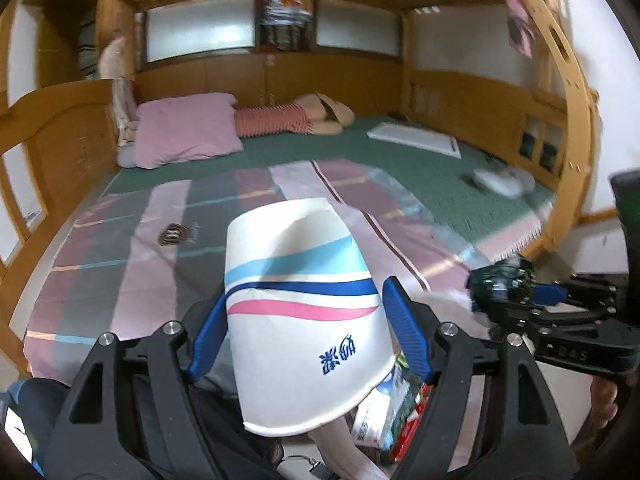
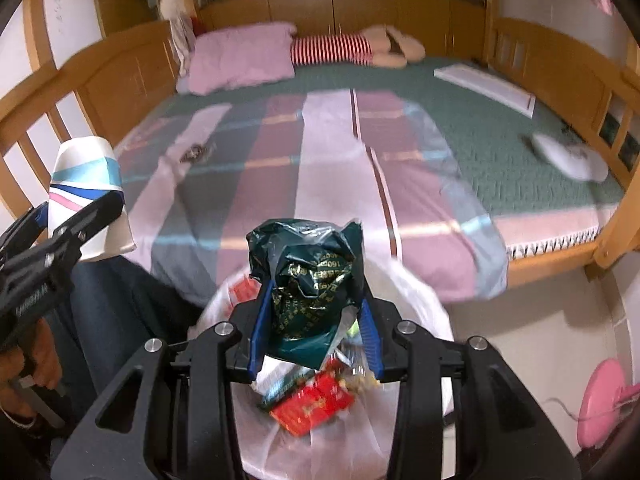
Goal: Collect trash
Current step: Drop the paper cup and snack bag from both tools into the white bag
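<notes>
My left gripper (image 1: 306,320) is shut on a white paper cup (image 1: 308,312) with blue and pink stripes, held upside down above the bed's front edge; it also shows in the right wrist view (image 2: 86,196). My right gripper (image 2: 314,320) is shut on a crumpled dark green wrapper (image 2: 308,280), held just above an open white trash bag (image 2: 404,304) with red and green packets (image 2: 312,404) inside. The right gripper also shows at the right of the left wrist view (image 1: 516,292). A small dark wrapper (image 1: 176,234) lies on the striped blanket.
A bed with a striped pink blanket (image 2: 340,184) and green sheet (image 2: 500,132) fills the room, framed by wooden rails (image 2: 560,68). A pink pillow (image 2: 240,56), a striped plush toy (image 2: 352,50), a white board (image 2: 488,82) and a white object (image 2: 572,156) lie on it. A pink object (image 2: 604,404) stands on the floor.
</notes>
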Motion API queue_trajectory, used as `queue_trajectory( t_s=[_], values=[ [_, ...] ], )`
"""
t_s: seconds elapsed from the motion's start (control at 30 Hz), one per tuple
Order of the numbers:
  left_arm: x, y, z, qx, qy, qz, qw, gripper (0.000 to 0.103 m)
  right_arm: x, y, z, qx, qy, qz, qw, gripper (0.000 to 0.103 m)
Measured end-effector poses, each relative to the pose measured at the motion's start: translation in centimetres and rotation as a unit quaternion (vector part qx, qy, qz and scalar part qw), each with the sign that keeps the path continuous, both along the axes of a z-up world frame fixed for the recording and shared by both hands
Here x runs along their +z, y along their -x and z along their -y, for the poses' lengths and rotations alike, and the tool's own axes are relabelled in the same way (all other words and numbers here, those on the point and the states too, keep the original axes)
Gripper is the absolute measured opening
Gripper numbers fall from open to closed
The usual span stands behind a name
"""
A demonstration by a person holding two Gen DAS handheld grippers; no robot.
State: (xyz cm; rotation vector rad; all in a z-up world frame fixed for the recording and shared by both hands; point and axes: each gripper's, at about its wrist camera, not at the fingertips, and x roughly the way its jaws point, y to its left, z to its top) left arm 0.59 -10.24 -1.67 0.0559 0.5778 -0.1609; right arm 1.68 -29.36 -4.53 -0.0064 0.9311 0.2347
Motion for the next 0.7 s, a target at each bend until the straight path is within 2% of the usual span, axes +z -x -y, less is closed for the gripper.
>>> queue_trajectory(
  t_s=[0.1, 0.13, 0.23, 0.33, 0.47, 0.5, 0.53, 0.6, 0.7],
  values=[
    [-0.6, 0.2, 0.9, -0.011, -0.009, -0.005, 0.9999, 0.074, -1.5, -0.3, 0.3, -0.006, 0.0, -0.033, 0.999, 0.048],
    [-0.7, 0.2, 0.9, -0.013, -0.009, -0.007, 0.9998, 0.074, -1.8, -0.5, 0.5, -0.011, -0.003, -0.044, 0.999, 0.055],
    [-1.2, -0.1, 1.1, -0.019, -0.007, -0.019, 0.9996, 0.074, -1.5, -0.4, 1.5, -0.029, -0.021, -0.045, 0.998, 0.061],
    [-2.0, -0.4, 1.6, -0.042, -0.002, -0.04, 0.9983, 0.075, -0.4, -0.3, 2.8, -0.059, -0.038, -0.021, 0.997, 0.065],
    [-3.6, -0.8, 3.5, -0.104, 0.005, -0.078, 0.9916, 0.076, 1.6, 0.5, 5.1, -0.12, -0.074, 0.033, 0.989, 0.069],
    [-4.0, -0.8, 4.0, -0.12, 0.007, -0.085, 0.9891, 0.078, 2.0, 0.8, 5.5, -0.128, -0.082, 0.048, 0.987, 0.07],
    [-4.5, -0.8, 4.6, -0.148, 0.013, -0.094, 0.9845, 0.085, 2.4, 0.9, 5.8, -0.131, -0.087, 0.058, 0.986, 0.071],
    [-5.2, -0.7, 5.4, -0.17, 0.013, -0.099, 0.9804, 0.094, 3.0, 1.2, 6.2, -0.137, -0.099, 0.077, 0.983, 0.072],
    [-5.8, -0.5, 6.1, -0.177, -0.001, -0.102, 0.979, 0.097, 3.7, 1.5, 6.8, -0.146, -0.117, 0.097, 0.977, 0.075]
  ],
)
